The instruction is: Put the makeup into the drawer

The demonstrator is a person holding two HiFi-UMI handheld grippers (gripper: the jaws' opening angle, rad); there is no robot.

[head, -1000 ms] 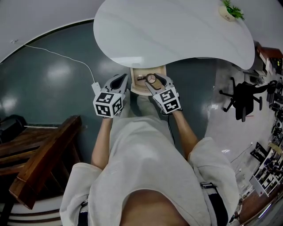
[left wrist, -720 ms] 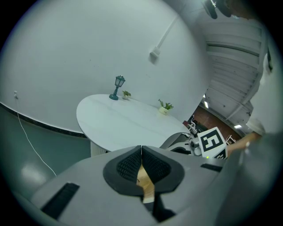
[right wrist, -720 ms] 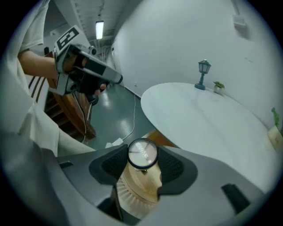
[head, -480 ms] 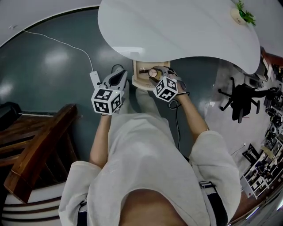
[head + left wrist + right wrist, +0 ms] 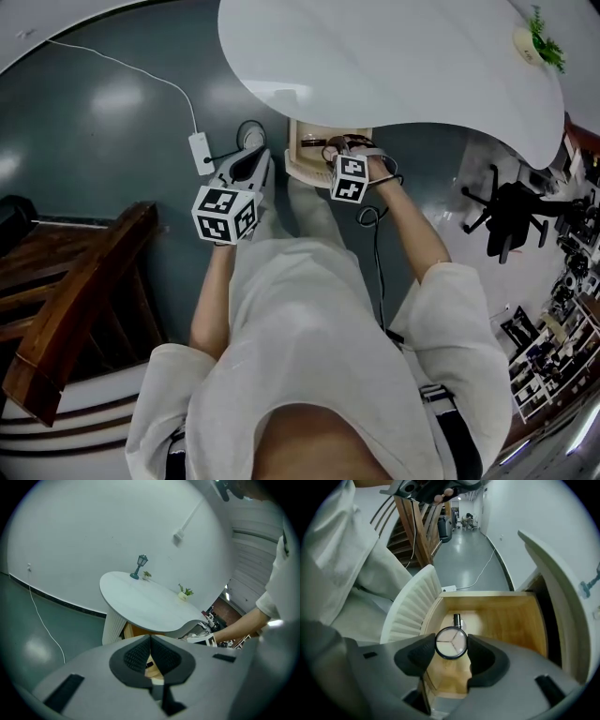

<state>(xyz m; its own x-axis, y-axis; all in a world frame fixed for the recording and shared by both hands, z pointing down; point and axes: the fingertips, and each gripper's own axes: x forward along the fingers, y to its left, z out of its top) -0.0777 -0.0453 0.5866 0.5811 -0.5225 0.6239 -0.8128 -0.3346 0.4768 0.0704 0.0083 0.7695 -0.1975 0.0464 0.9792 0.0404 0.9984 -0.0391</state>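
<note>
While you are hovering: your right gripper (image 5: 451,645) is clamping a round black-rimmed makeup compact (image 5: 451,642) over the open wooden drawer (image 5: 506,620).
Left gripper (image 5: 150,643): hanging closed, empty.
Done: small dark tube (image 5: 457,619) lying inside.
Remaining: releasing compact inside.

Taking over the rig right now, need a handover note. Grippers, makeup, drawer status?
Right gripper: shut on the round compact, pointing steeply down over the open drawer.
Left gripper: fingers together, empty, beside the drawer's left edge.
Drawer: pulled out from under the white table, wooden inside. A dark tube already lies on its floor.
Done: drawer open, one item in, compact brought above it.
Left: lower the compact, open the fingers, pull back. No other makeup shows on the table, so closing the drawer is probably next.
</note>
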